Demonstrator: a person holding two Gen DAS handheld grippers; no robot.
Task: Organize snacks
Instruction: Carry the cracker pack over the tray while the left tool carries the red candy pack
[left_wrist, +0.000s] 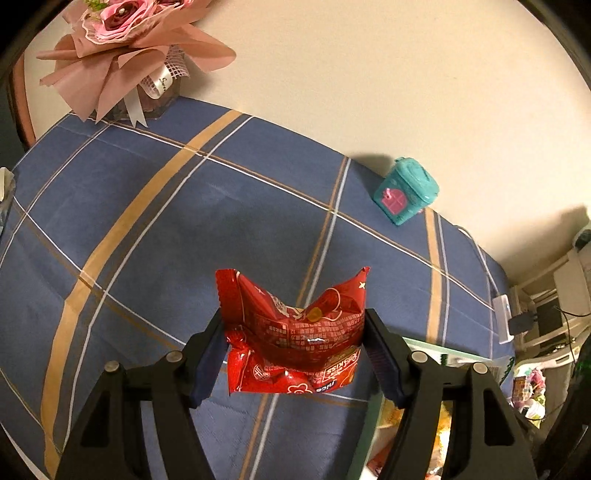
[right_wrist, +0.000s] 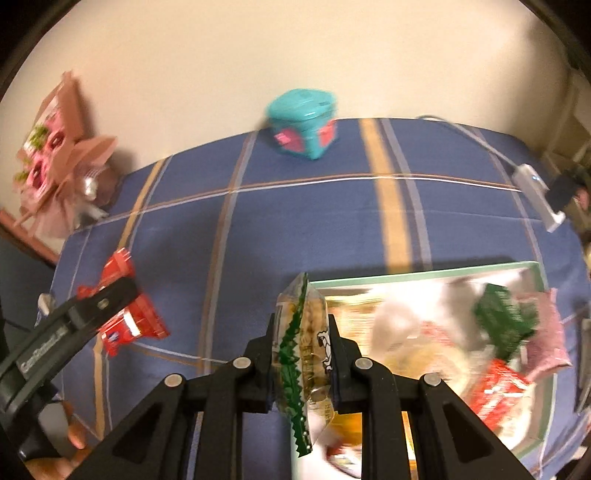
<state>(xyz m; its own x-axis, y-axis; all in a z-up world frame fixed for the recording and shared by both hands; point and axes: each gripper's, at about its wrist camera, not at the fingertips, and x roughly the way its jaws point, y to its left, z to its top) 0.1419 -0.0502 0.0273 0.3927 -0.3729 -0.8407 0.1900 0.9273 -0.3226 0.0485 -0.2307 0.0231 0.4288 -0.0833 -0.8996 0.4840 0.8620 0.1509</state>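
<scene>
The left hand-held gripper (left_wrist: 295, 349) squeezes a red bag (left_wrist: 295, 332) above the table (left_wrist: 147, 221). The right hand-held gripper (right_wrist: 303, 354) squeezes a clear bag (right_wrist: 303, 354), tilted down.

I'm working in someone's home.
Plaid tablecloth (left_wrist: 147, 229), pink bouquet (left_wrist: 125, 48), teal toy box (left_wrist: 406, 190) against a plain wall (left_wrist: 369, 74).

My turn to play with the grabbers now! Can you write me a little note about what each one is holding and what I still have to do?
Left gripper: shut on the red snack packet, held above the blue checked tablecloth.
Right gripper: shut on the clear green-edged snack bag, at the near-left corner of the snack tray.
Done: several packets already lie in the tray.
Left: both held snacks need placing, probably in the tray.
Teal box and bouquet sit at the back.
</scene>
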